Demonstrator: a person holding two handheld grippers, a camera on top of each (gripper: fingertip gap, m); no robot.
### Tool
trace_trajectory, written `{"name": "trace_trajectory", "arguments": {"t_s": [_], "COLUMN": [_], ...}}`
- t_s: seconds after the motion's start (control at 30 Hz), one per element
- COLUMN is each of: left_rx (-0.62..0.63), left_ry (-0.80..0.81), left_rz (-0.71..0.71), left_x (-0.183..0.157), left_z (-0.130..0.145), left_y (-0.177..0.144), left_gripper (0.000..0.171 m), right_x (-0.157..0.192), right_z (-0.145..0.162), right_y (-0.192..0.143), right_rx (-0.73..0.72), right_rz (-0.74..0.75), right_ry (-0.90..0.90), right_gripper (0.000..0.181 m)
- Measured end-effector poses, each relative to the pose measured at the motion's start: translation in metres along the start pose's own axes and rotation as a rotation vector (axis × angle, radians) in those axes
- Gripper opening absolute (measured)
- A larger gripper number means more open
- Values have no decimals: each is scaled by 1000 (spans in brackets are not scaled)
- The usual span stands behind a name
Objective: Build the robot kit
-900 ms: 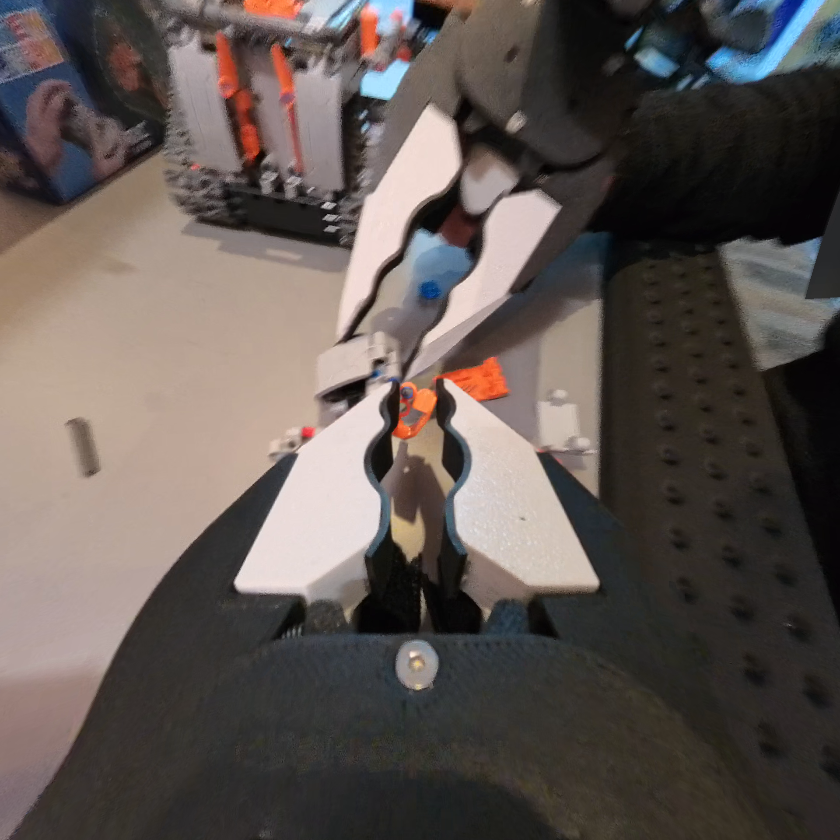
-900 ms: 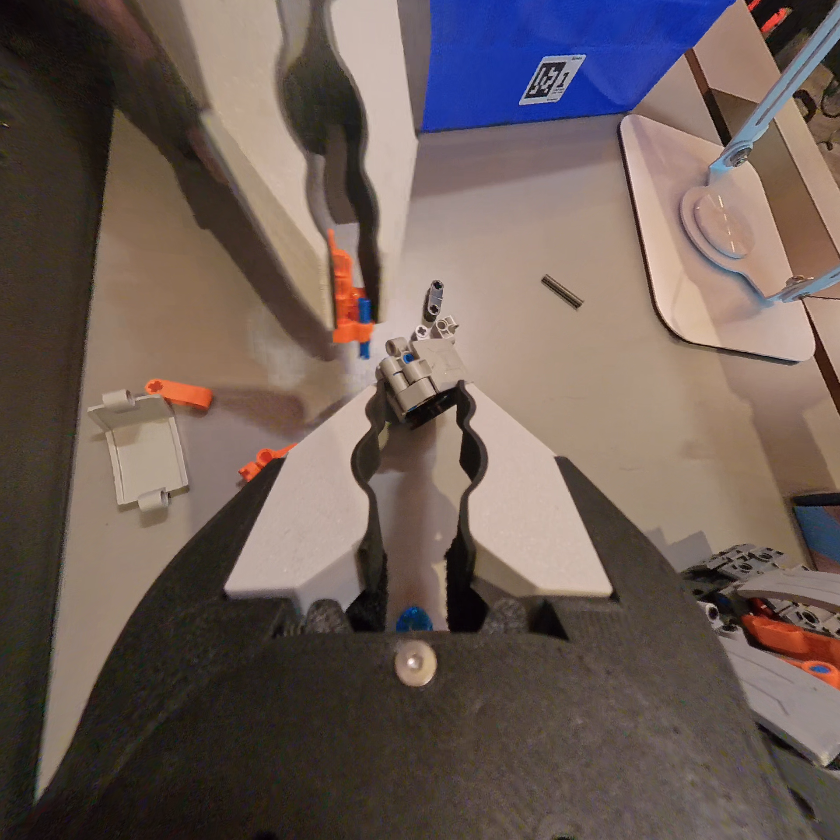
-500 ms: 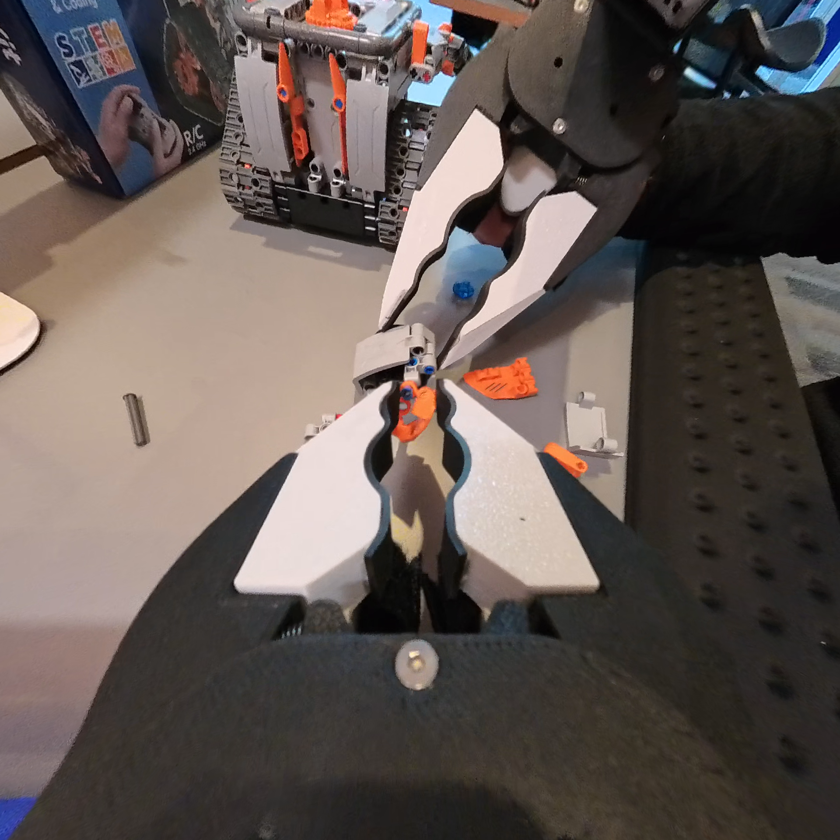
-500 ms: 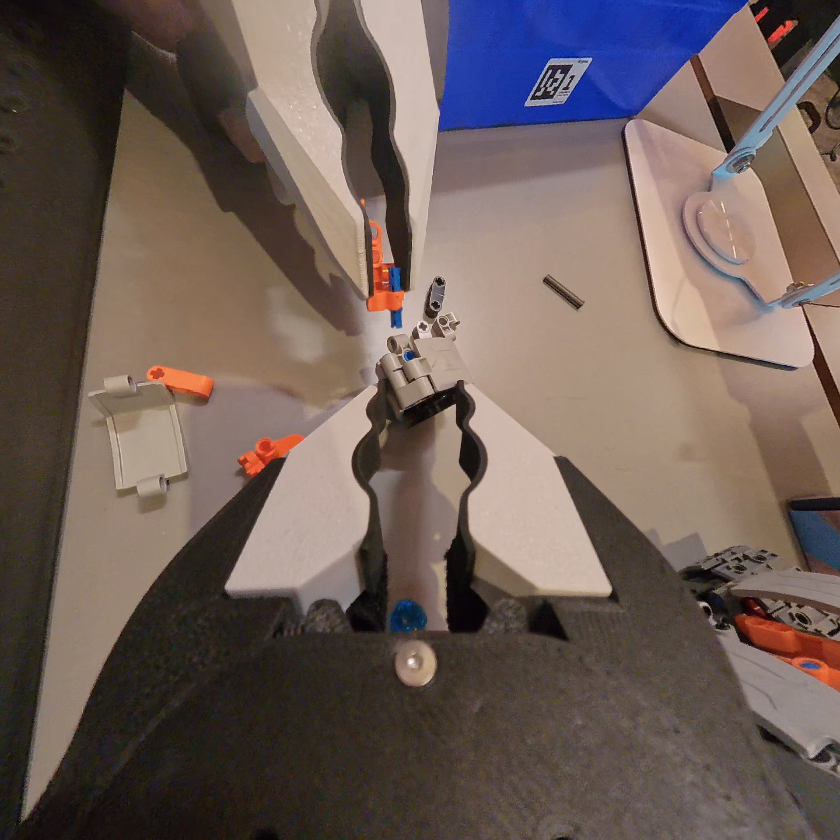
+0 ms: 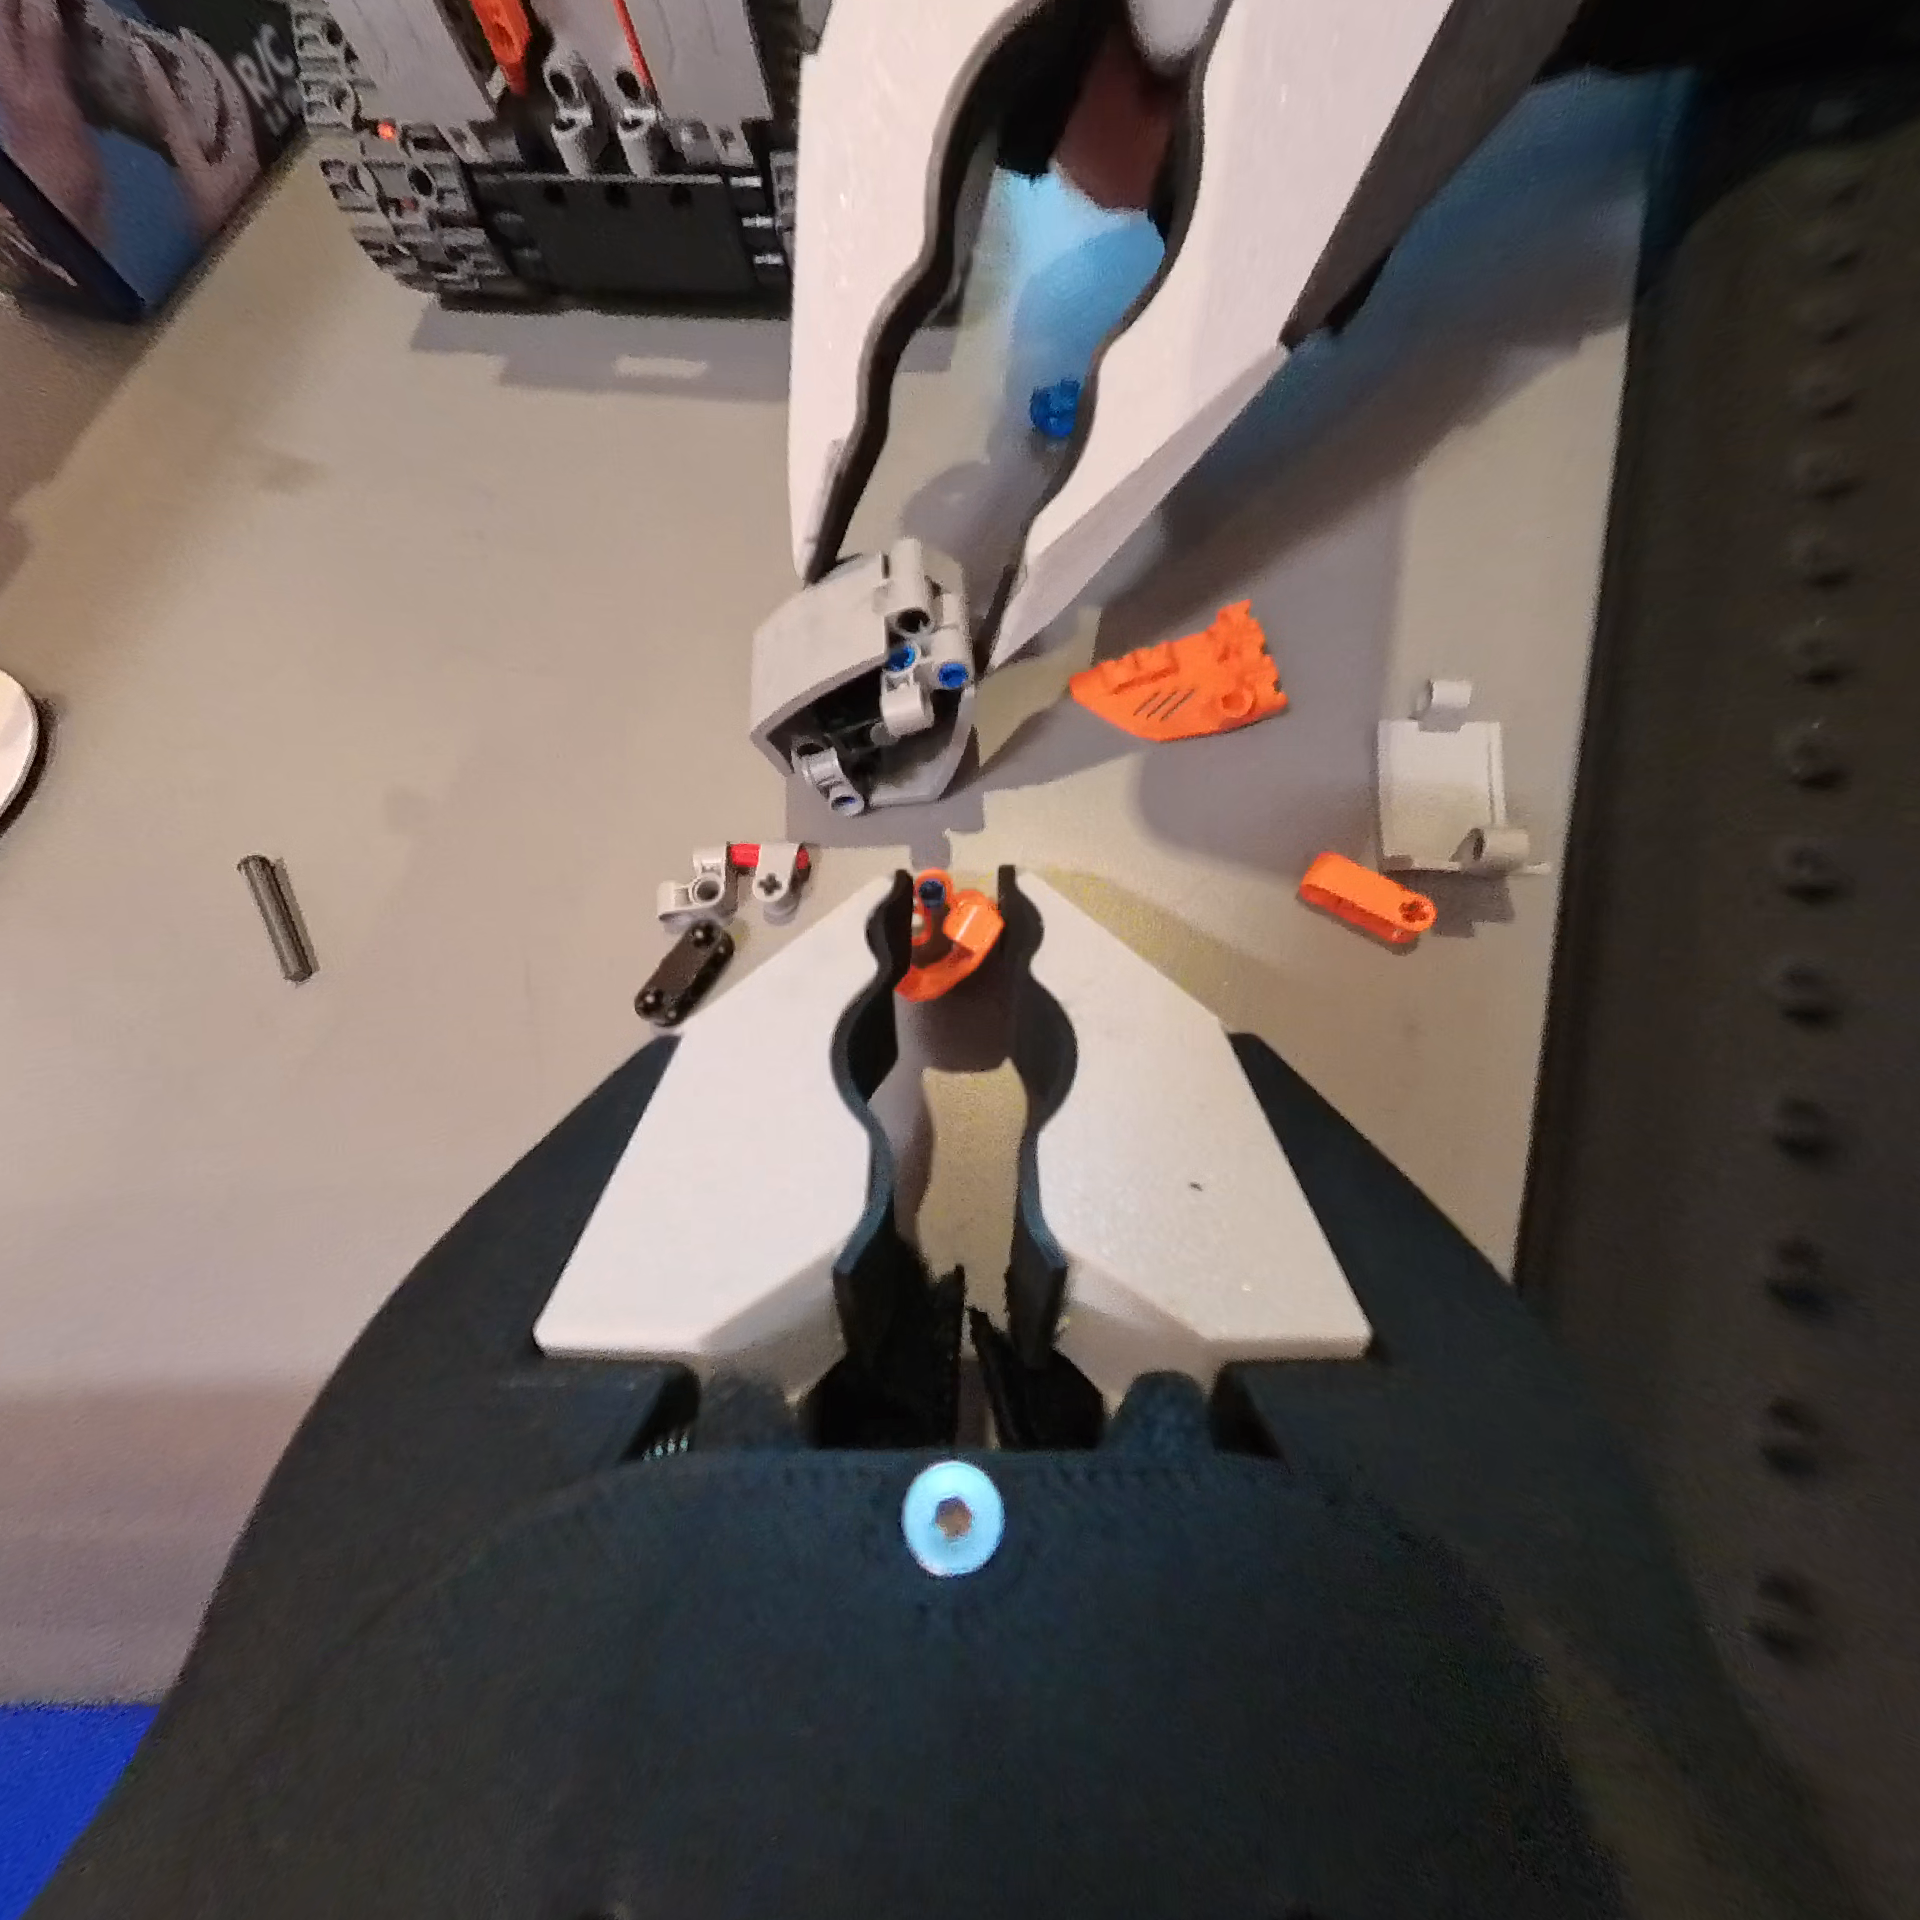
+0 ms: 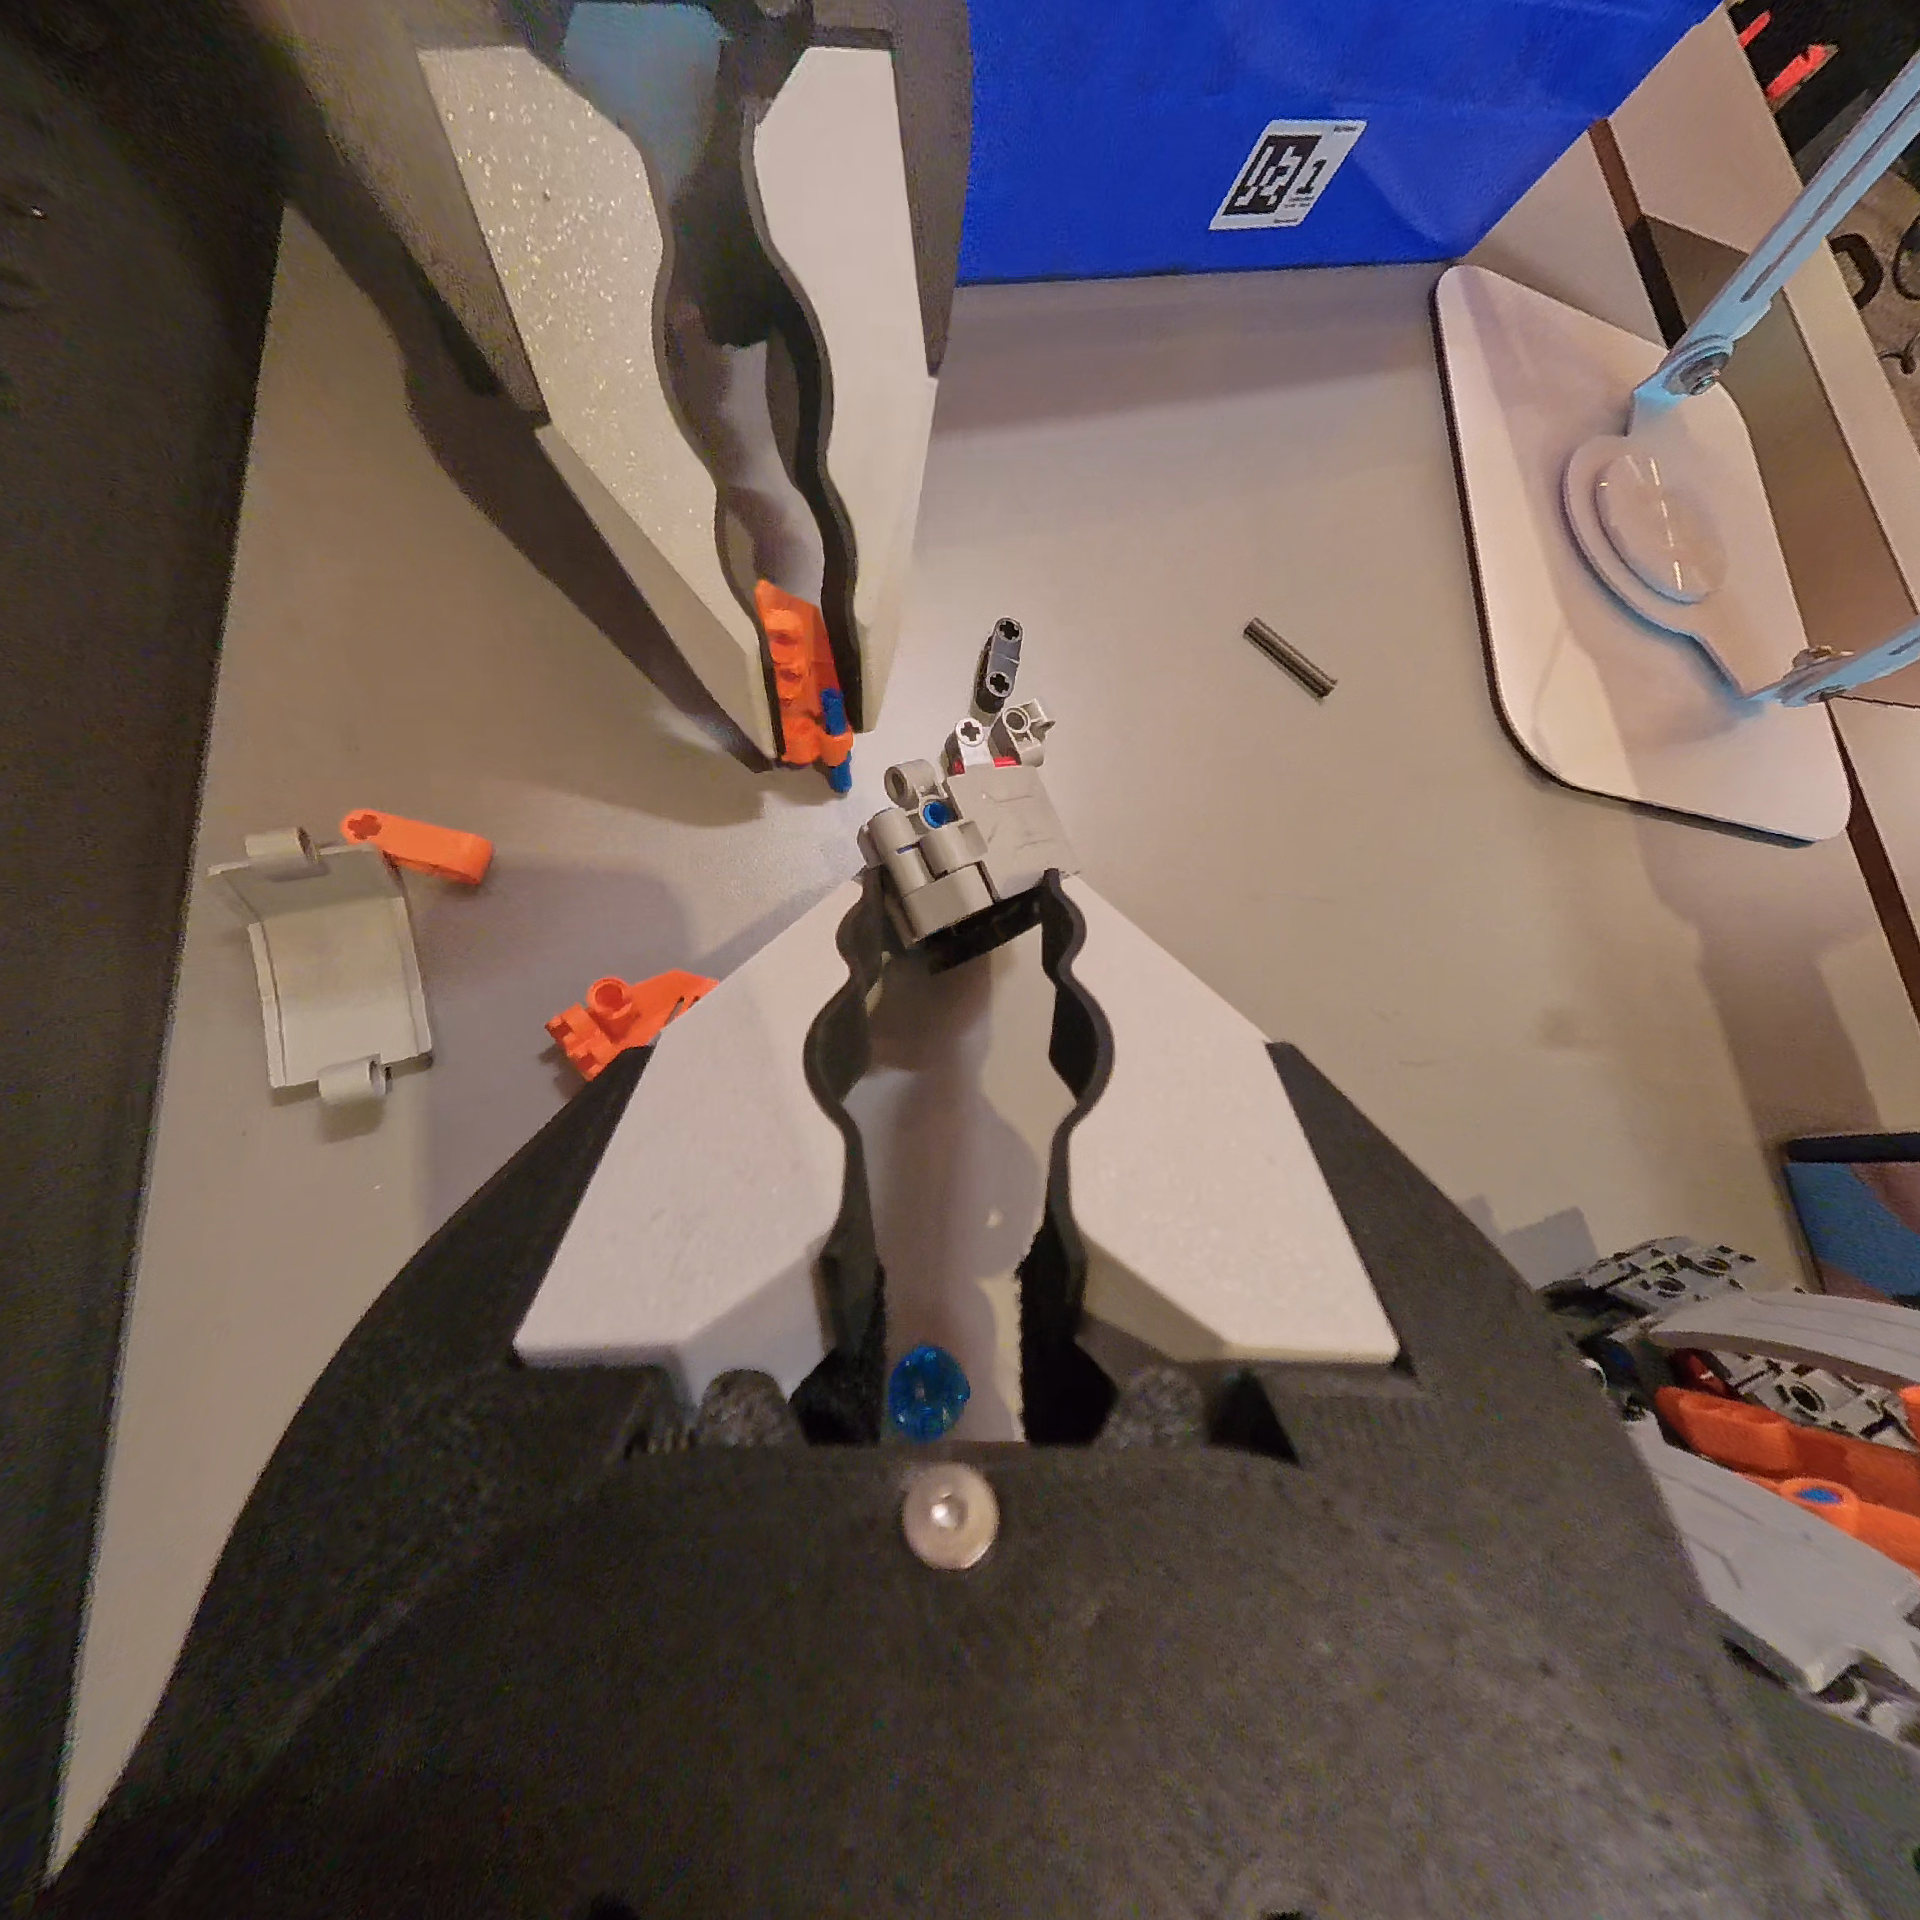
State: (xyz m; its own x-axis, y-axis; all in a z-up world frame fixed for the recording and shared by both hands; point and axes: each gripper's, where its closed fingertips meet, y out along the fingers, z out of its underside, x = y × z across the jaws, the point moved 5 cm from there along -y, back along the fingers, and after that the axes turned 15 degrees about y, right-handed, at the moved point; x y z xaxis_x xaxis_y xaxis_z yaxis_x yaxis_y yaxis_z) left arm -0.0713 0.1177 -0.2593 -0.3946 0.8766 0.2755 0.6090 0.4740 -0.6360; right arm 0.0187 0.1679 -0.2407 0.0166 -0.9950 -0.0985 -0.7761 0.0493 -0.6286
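Observation:
My left gripper (image 5: 948,902) is shut on a small orange brick piece with a blue pin (image 5: 943,935); it also shows in the right wrist view (image 6: 800,686). My right gripper (image 6: 961,904) is shut on a grey brick sub-assembly with blue pins (image 6: 961,857), which shows in the left wrist view (image 5: 862,686) just ahead of my left fingertips. The two held pieces are close together but apart, above the grey table (image 5: 416,623).
Loose parts lie on the table: an orange panel (image 5: 1179,681), a grey curved panel (image 5: 1444,779), an orange beam (image 5: 1366,899), small grey connectors (image 5: 732,878), a black link (image 5: 681,971), a dark axle (image 5: 275,914). A tracked brick vehicle (image 5: 561,125) stands behind. A black perforated mat (image 5: 1766,831) lies right. The grippers' ends are close to 5 cm from one another. From the left gripper's tips to the black link (image 5: 681,971) is close to 5 cm. My right wrist view (image 6: 1003,655) looks at it from another angle.
My left gripper has pulled back from the right one, so the orange piece and the grey sub-assembly are farther apart. Both grips are unchanged.

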Motion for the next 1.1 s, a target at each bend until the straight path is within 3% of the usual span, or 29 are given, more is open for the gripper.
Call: {"name": "trace_trajectory", "arguments": {"t_s": [0.17, 0.27, 0.53, 0.9, 1.1], "left_rx": [-21, -28, 57, 123, 117], "left_ry": [-45, -63, 66, 59, 31], "left_rz": [1, 4, -78, -78, -53], "left_x": [3, 3, -3, -13, -12], "left_z": [0, 0, 3, 15, 14], "left_y": [-3, -5, -18, -15, -10], "left_gripper": [13, 25, 37, 35, 21], "right_x": [0, 0, 1, 2, 2], "right_z": [0, 1, 1, 1, 1], "right_y": [-1, -1, -2, -2, -2], "right_rx": [4, 7, 14, 15, 19], "right_rz": [2, 4, 10, 12, 19], "right_ry": [-6, -10, -26, -35, -43], "right_gripper": [28, 28, 28, 28, 28]}}
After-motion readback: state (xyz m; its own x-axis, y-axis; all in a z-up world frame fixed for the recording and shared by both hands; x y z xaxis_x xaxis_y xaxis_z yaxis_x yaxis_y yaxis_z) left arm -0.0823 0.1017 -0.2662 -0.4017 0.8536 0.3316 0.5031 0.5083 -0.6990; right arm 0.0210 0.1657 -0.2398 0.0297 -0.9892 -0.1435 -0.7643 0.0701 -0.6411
